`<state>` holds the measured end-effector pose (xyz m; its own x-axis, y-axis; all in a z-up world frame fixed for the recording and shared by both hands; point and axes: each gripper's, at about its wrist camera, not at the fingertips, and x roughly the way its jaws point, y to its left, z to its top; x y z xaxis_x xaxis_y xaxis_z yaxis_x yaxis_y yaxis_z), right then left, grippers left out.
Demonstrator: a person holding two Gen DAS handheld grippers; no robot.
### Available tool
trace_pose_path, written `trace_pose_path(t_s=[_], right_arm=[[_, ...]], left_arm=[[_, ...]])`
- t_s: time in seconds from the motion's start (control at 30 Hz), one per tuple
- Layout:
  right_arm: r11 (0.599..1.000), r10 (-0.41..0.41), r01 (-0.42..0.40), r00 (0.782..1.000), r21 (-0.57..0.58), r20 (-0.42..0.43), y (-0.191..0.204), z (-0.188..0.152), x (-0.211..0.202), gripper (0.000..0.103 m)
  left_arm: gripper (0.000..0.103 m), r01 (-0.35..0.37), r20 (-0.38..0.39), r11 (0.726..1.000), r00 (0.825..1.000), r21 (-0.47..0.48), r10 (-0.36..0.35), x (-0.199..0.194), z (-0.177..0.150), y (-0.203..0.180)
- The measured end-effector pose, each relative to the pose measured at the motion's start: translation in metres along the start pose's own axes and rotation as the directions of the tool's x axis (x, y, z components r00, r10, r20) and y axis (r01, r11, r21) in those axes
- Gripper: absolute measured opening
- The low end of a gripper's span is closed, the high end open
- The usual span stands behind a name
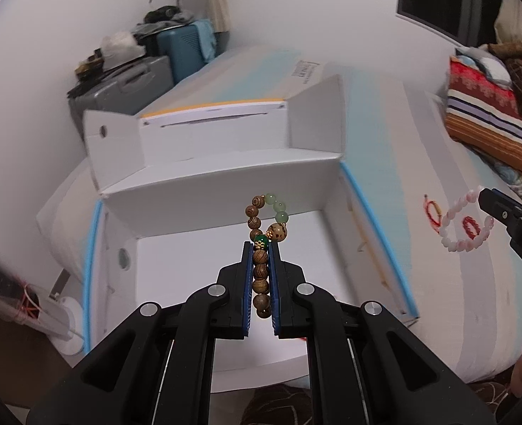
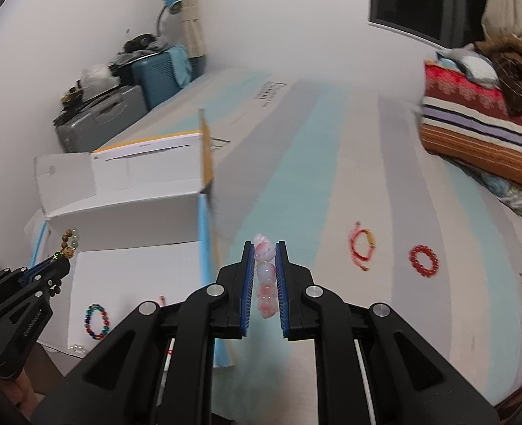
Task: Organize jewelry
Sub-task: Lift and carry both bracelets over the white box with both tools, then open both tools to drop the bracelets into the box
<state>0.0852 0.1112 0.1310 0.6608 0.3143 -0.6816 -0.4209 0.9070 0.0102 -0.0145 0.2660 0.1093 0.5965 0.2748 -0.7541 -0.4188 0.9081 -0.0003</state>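
Left claw (image 1: 261, 248) clamped on the wooden bead bracelet (image 1: 262, 233) above the open white box (image 1: 225, 191), right claw (image 2: 264, 248) gripping the pink bead bracelet (image 2: 265, 276) over the striped bed (image 2: 332, 177), red bracelets (image 2: 424, 260) lying beyond.

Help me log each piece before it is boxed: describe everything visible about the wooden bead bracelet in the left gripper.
The wooden bead bracelet is a strand of round, brown, grained beads that look like wood, joined by three pale green translucent beads, one dark green bead with small gold spacers and one larger tan speckled bead. The left gripper holds it with jaws shut on a row of brown beads; the rest loops out past the tips. It hangs in the air over the open white box, touching only the blue pads.
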Motion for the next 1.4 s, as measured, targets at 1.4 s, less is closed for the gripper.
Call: trace_pose_path(t_s=[1.4], right_arm=[[0.971, 0.111, -0.173, 0.939, -0.168, -0.325, 0.122, -0.046, 0.132, 0.011]], left_arm=[[0.008, -0.078, -0.292, 0.993, 0.955, -0.084, 0.05, 0.12, -0.042, 0.089]])
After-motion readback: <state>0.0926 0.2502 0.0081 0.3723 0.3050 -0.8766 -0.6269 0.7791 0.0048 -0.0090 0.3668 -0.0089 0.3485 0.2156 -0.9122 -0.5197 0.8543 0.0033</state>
